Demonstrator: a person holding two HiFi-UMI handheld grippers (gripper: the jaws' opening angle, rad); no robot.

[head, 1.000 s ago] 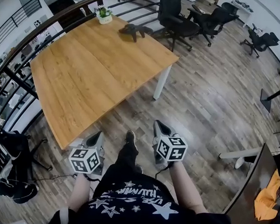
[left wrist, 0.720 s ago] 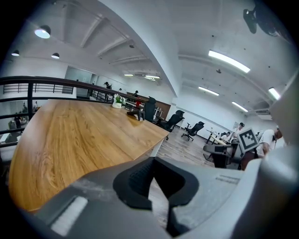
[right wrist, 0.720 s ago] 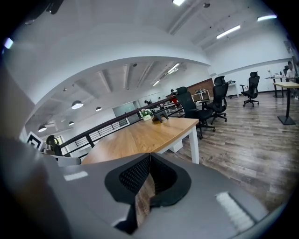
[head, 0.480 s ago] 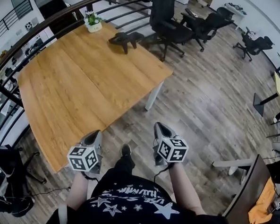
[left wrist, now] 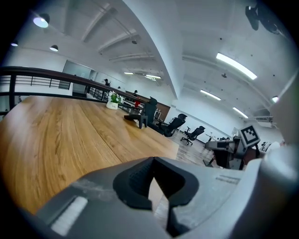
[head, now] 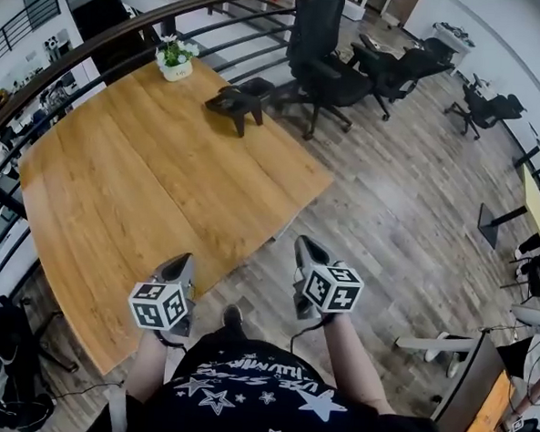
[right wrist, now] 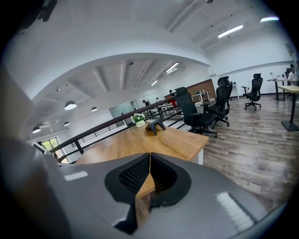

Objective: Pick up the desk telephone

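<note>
The dark desk telephone [head: 236, 101] stands near the far edge of the wooden table [head: 116, 192]. It shows small and distant in the left gripper view [left wrist: 138, 119] and in the right gripper view [right wrist: 155, 125]. My left gripper [head: 183, 263] hovers over the table's near edge, shut and empty, its jaws touching at the tip [left wrist: 153, 159]. My right gripper [head: 303, 245] hangs over the floor just right of the table's corner, also shut with nothing in it [right wrist: 150, 155]. Both point toward the telephone, well short of it.
A small potted plant [head: 176, 59] sits at the table's far corner, left of the telephone. Black office chairs [head: 321, 54] stand beyond the table on the wood floor. A dark railing [head: 98, 49] runs along the table's far and left sides.
The person has walked toward the table, so its near edge now lies under the left gripper. Both grippers stayed shut and kept their place in front of the body.
</note>
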